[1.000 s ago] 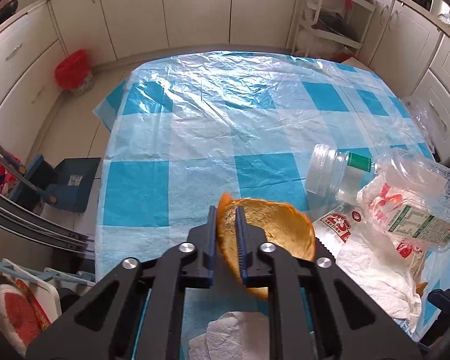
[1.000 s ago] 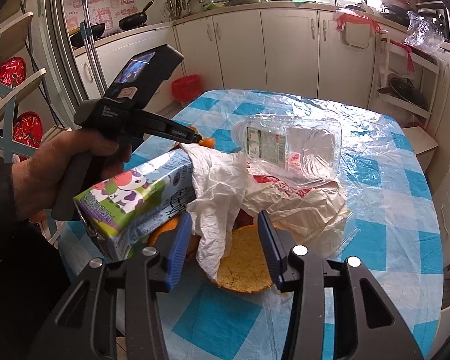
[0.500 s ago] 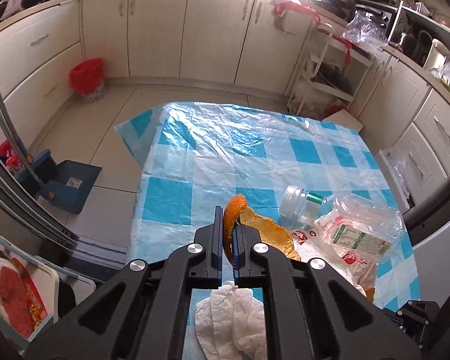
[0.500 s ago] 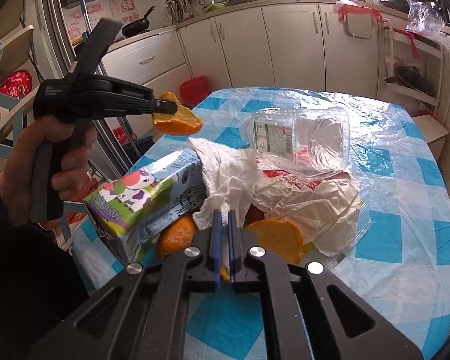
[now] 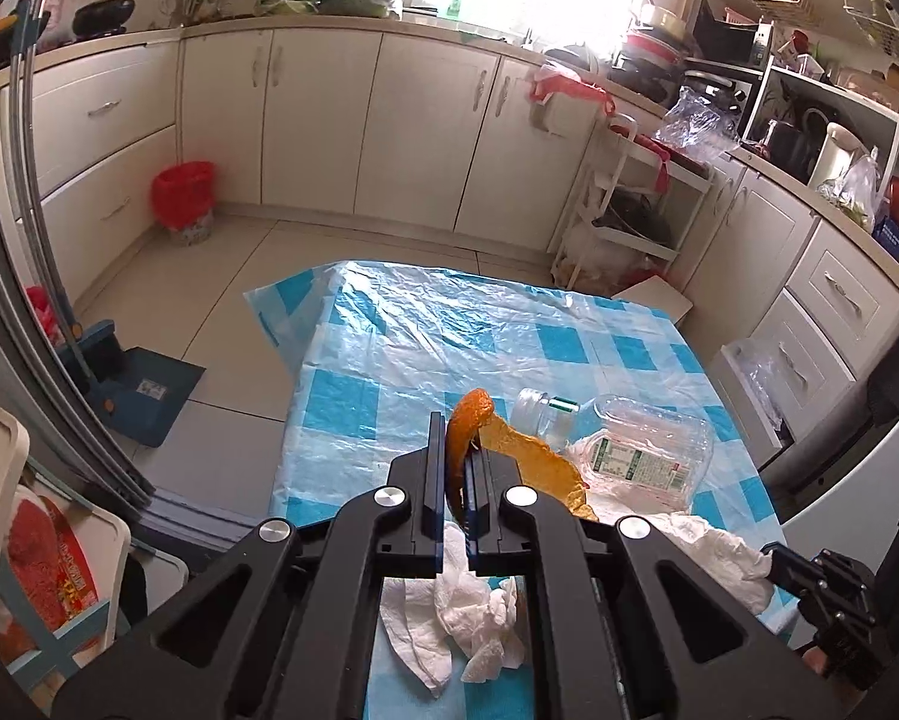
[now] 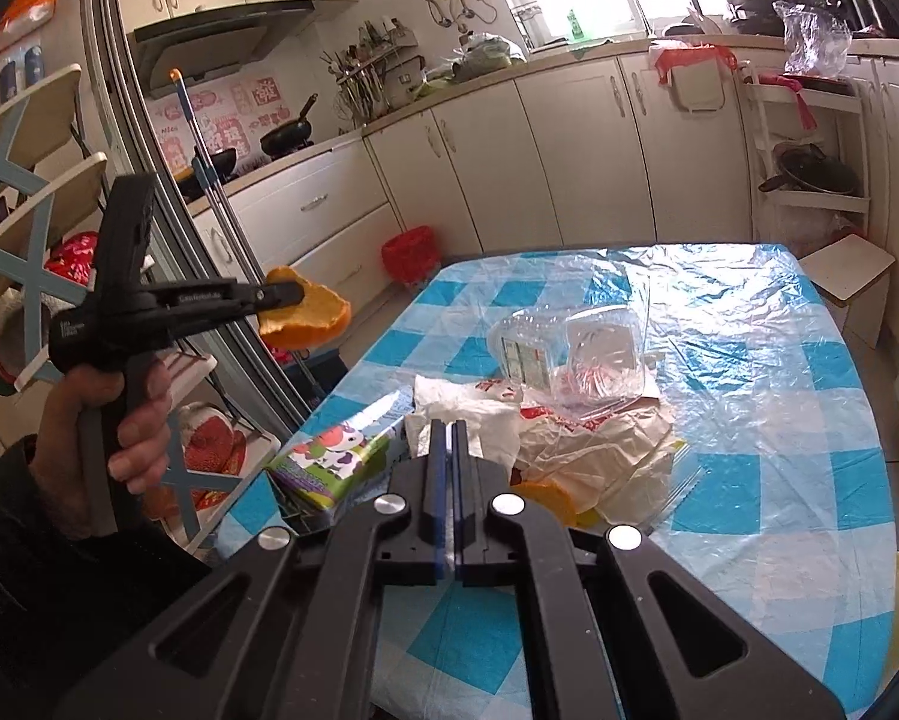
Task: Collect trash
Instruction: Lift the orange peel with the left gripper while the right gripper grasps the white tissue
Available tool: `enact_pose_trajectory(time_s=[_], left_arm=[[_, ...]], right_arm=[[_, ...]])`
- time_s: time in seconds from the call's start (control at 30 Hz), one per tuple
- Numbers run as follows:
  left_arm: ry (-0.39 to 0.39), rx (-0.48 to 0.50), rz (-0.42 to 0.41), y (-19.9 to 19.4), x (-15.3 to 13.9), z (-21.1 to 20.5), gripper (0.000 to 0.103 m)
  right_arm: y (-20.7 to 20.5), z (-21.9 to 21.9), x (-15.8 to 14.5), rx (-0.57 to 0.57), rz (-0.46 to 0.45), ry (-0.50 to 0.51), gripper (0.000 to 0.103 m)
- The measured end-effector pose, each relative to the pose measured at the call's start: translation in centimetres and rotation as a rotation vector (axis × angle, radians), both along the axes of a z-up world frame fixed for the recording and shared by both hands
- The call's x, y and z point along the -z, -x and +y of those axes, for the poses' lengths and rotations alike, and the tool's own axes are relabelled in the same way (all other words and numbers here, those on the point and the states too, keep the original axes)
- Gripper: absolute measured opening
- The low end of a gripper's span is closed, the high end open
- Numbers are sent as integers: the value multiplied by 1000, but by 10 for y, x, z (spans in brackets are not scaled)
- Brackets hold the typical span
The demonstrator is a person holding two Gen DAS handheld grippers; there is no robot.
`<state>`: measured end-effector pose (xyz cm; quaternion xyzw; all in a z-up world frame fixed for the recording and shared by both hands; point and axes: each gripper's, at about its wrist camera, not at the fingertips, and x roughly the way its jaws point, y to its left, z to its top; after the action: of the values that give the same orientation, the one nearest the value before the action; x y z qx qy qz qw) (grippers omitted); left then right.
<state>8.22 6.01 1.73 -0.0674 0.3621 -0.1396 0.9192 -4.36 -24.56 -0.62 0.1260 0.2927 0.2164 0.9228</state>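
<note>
My left gripper (image 5: pixel 454 438) is shut on an orange peel (image 5: pixel 521 456) and holds it high above the table's near left edge; it also shows in the right wrist view (image 6: pixel 290 294) with the peel (image 6: pixel 308 318). My right gripper (image 6: pixel 448 429) is shut and empty above the trash pile. The pile on the blue checked tablecloth (image 6: pixel 779 360) has a clear plastic jar (image 6: pixel 575 348), a crumpled wrapper (image 6: pixel 593 444), a white tissue (image 6: pixel 467 414), a milk carton (image 6: pixel 329 462) and more orange peel (image 6: pixel 548 498).
A red-lined bin (image 5: pixel 183 198) stands on the floor by the cabinets, also in the right wrist view (image 6: pixel 410 252). A blue dustpan (image 5: pixel 137 390) lies on the floor left of the table. A white tissue (image 5: pixel 461 618) lies under my left gripper. A rack (image 5: pixel 629 216) stands behind the table.
My left gripper lifted the orange peel off the pile and up to the left. My right gripper closed from open and rose above the pile.
</note>
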Motion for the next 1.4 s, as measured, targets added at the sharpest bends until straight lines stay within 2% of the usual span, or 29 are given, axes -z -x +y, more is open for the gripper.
enact_pose_trajectory(time_s=[0.17, 0.3, 0.33, 0.4, 0.43, 0.57, 0.67, 0.73, 0.77, 0.8, 0.87, 1.2, 1.4], left_arm=[[22, 13, -21, 9, -5, -3, 4], [17, 24, -20, 13, -3, -10, 4], [17, 26, -17, 13, -2, -12, 4], [14, 34, -13, 14, -1, -17, 4], [13, 37, -14, 16, -1, -18, 4], [-1, 55, -13, 19, 2, -23, 4], [-3, 62, -15, 20, 2, -23, 4], [0, 63, -16, 20, 2, -22, 5], [0, 64, -18, 20, 1, -22, 4], [-1, 65, -20, 20, 1, -22, 5], [-1, 68, -26, 20, 0, -22, 4], [-19, 107, -94, 33, -15, -37, 4], [-12, 180, -151, 55, -27, -67, 4]], right_arm=[[13, -26, -14, 43, -37, -45, 2], [6, -30, -6, 30, 47, -30, 3], [4, -27, -1, 17, 81, -19, 7], [3, -16, 8, 2, 123, 24, 60], [4, -8, 11, -8, 121, 55, 63], [-7, 28, 31, -66, 163, 168, 63], [-18, 40, 50, -45, 198, 235, 62], [-28, 43, 62, -38, 232, 253, 50], [-30, 41, 67, -38, 250, 253, 31], [-33, 41, 70, -43, 264, 245, 17], [-29, 34, 69, -37, 257, 209, 10], [11, -4, 12, -24, 45, 67, 9], [28, -34, -8, 39, 24, 48, 9]])
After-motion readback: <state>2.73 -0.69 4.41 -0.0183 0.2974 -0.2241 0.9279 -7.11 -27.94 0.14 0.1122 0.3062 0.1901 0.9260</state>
